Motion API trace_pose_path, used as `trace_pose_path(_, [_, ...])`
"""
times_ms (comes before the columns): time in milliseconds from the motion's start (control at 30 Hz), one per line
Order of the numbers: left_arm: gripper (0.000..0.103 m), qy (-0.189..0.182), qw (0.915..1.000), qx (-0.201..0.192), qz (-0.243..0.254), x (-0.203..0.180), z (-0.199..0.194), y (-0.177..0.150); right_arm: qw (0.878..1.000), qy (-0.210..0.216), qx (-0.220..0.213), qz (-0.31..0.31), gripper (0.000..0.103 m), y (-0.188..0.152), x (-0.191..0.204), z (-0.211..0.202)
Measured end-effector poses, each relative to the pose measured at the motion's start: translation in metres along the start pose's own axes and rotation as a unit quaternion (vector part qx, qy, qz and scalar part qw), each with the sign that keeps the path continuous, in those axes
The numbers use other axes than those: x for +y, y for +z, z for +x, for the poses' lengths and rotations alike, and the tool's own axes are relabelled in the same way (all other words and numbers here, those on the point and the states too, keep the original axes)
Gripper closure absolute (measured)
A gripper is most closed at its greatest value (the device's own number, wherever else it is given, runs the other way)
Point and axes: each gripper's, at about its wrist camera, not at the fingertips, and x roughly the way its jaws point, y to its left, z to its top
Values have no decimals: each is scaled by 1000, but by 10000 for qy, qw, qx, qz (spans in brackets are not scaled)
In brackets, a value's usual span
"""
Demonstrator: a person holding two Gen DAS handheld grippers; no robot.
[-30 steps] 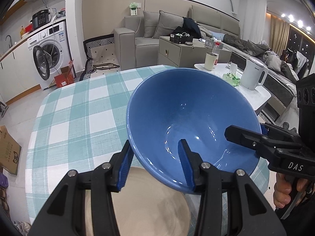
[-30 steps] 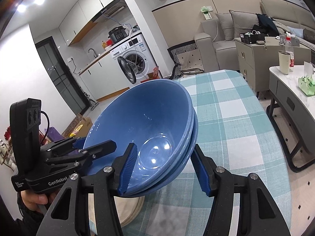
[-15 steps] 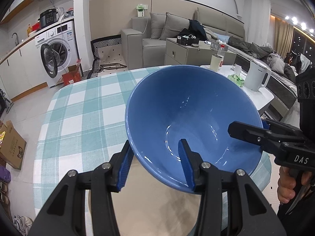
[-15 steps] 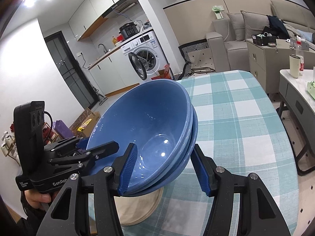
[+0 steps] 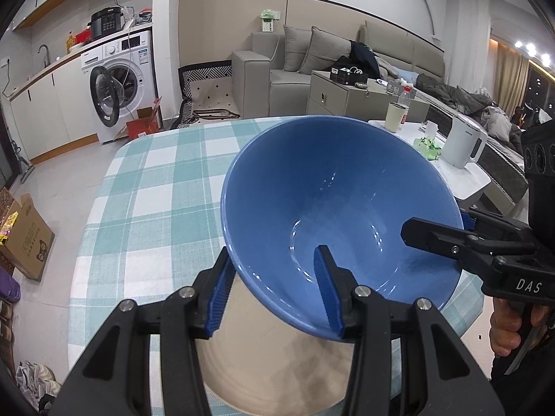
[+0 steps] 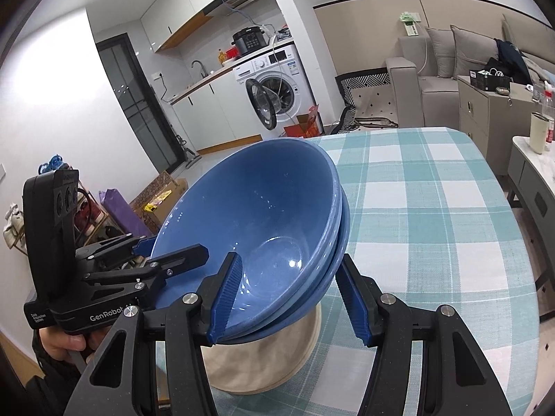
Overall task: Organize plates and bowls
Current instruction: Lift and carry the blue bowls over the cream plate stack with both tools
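Note:
A stack of blue bowls (image 5: 340, 201) is held in the air between both grippers, above a beige plate (image 5: 277, 360) on the checked tablecloth. My left gripper (image 5: 275, 291) is shut on the stack's near rim, one finger inside and one outside. My right gripper (image 6: 289, 298) is shut on the opposite rim; it appears at the right of the left wrist view (image 5: 461, 242). In the right wrist view the nested bowls (image 6: 263, 215) tilt over the beige plate (image 6: 263, 364), and the left gripper (image 6: 163, 260) grips the far rim.
The round table with a teal checked cloth (image 5: 156, 187) stretches ahead. A white side table with a kettle (image 5: 463, 145) and a cup stands to the right. A washing machine (image 5: 118, 83), sofa and cardboard box (image 5: 24, 235) are further off.
The bowl stack has been lifted higher off the beige plate with both grippers holding it. More of the plate and the room shows now.

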Motion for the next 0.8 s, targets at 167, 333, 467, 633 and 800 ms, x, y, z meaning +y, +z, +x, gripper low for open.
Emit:
trace_pose_path(167, [57,48,10000,-6,-80,12,-4,-11,9999,88,47,-65,45,-3,10,7])
trace_pose_path(333, [57,127,9998,-29,-140,22,-9,-20,9996,154,154,-156,45,-8,22,17])
trace_pose_path(467, [57,118,9997,-25,-219,30,-10,-27,9994,175,192,-222,45,-11,29,22])
trace_pose_path(633, [57,103,9995,9,-294,39,-8,-35,9990,148,256,-334,45,-14,37,30])
trace_pose_path(800, [57,121,9993,32,-349,45,-8,-40,9986,182,356,-333,45,-17,39,39])
